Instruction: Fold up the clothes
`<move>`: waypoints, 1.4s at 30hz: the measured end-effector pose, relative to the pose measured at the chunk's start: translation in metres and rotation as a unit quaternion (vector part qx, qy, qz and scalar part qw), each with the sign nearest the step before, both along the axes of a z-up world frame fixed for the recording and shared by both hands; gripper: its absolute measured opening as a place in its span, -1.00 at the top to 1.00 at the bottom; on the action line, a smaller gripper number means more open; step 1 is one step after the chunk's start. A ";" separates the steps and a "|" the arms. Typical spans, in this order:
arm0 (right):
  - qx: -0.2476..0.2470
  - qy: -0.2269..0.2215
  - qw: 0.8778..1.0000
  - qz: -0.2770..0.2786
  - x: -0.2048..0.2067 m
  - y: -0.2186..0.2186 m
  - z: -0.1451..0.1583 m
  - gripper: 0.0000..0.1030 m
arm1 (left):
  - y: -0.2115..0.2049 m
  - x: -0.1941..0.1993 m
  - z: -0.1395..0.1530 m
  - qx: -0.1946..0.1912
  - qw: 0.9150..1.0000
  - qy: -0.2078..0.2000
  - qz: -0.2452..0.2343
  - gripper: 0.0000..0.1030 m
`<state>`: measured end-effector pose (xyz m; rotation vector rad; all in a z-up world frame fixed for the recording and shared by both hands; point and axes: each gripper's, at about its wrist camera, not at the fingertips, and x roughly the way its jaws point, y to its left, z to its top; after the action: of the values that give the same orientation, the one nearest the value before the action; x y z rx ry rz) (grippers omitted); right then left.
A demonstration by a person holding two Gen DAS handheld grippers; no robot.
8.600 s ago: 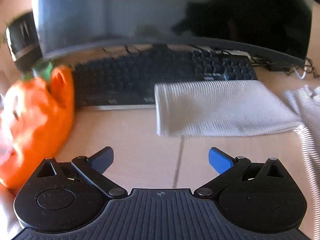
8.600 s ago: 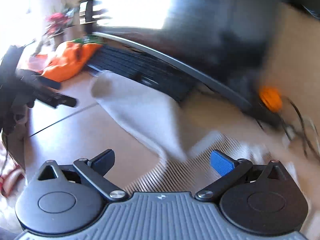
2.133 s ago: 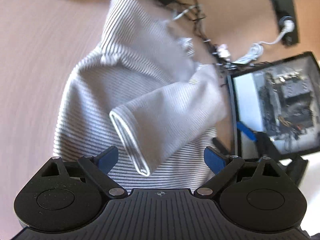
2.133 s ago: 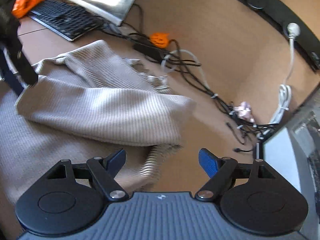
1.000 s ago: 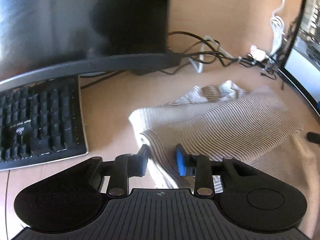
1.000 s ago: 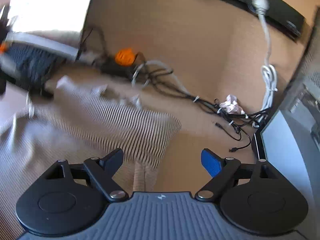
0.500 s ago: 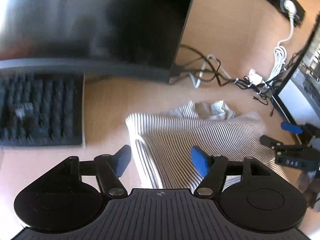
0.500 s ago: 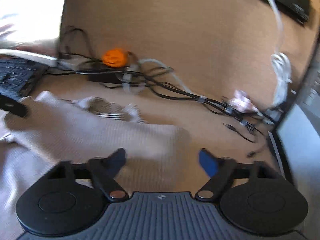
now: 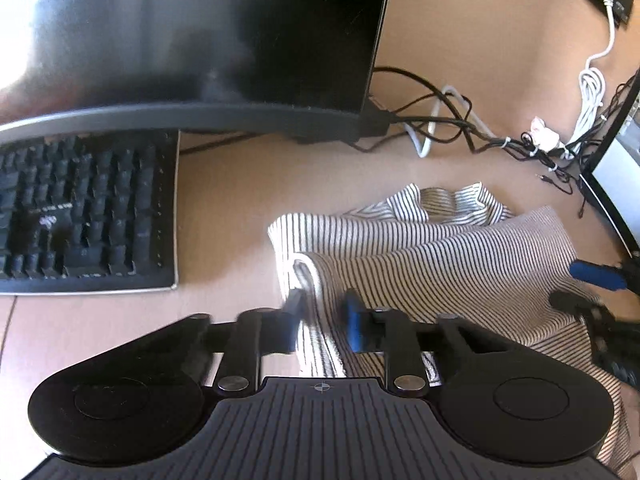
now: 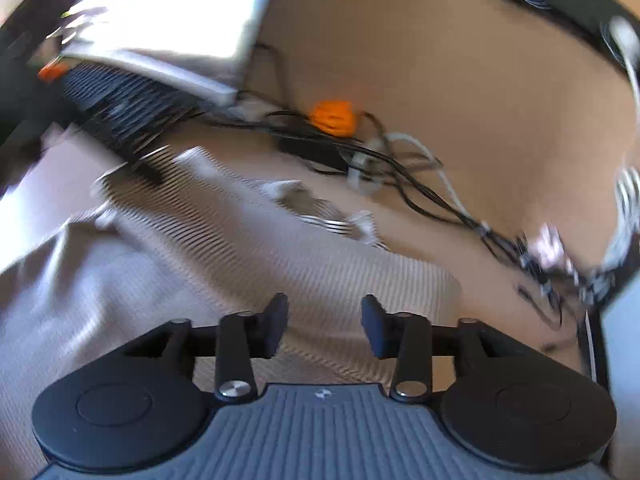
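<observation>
Nearest in the left wrist view: left hand-held gripper (image 9: 322,314) with jaws drawn close on the rolled edge of the striped shirt (image 9: 420,256), cloth pinched between them, so grasping the shirt. Just ahead of its fingertips, a folded-over flap lying across the body of the shirt, crumpled collar at the far side. To the left of it, black keyboard (image 9: 86,212) on the tabletop (image 9: 228,200); beyond, dark monitor (image 9: 192,36) and a tangle of cables (image 9: 448,128). At the far right edge, the tips of the other tool reaching the same flap.

Right wrist view: right hand-held gripper (image 10: 324,326) with jaws part-way apart, straddling the shirt (image 10: 248,248); no cloth clearly between the fingers, hence reading as released, though blur leaves doubt. Past it, cables and a small orange pumpkin-shaped object (image 10: 334,118).

Progress, as a judgement: one flap laid over the body, so partly folded; no neat compact rectangle, collar bunched, lower part spread loose toward the camera. Further folds and squaring up likely left.

Hard to make out: heavy motion blur in the right view; lower hem cut off by both tool bodies; sleeve positions hidden under the flap.
</observation>
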<state>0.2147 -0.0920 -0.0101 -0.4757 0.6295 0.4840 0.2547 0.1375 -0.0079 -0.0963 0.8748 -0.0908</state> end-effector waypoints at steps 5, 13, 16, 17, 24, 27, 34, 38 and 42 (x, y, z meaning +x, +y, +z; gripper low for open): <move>-0.061 -0.019 0.998 0.021 -0.003 0.012 -0.016 0.11 | 0.001 0.000 0.011 -0.002 1.000 -0.018 -0.007 0.77; -0.098 -0.039 0.992 0.066 -0.025 0.017 -0.016 -0.08 | 0.000 0.002 0.019 0.001 0.999 -0.033 -0.014 0.78; -0.111 -0.041 0.992 0.045 -0.015 0.009 -0.024 0.23 | 0.001 0.003 0.024 0.001 0.999 -0.040 -0.014 0.78; -0.106 -0.045 0.993 0.040 -0.013 0.006 -0.021 0.44 | 0.000 0.003 0.028 0.002 0.999 -0.046 -0.015 0.78; -0.074 -0.078 0.994 0.020 -0.006 -0.005 0.007 0.70 | 0.001 0.004 0.054 0.009 0.996 -0.090 -0.024 0.78; -0.085 -0.049 0.995 0.029 -0.004 0.001 -0.016 0.70 | 0.003 0.007 0.036 0.026 0.997 -0.074 -0.018 0.78; -0.052 0.003 0.998 0.024 0.004 -0.014 -0.014 0.60 | 0.010 0.007 -0.005 0.034 0.999 -0.026 -0.012 0.63; 0.038 0.030 0.999 -0.024 0.019 -0.042 0.018 0.54 | 0.021 -0.003 0.022 0.004 0.999 -0.051 -0.005 0.40; 0.068 0.033 0.993 -0.096 0.047 -0.052 0.008 0.45 | 0.019 -0.007 0.037 -0.048 0.996 -0.068 -0.027 0.36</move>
<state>0.2614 -0.1444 -0.0019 -0.2680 0.6936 0.3571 0.2479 0.1564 0.0291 -0.1553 0.7363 -0.1874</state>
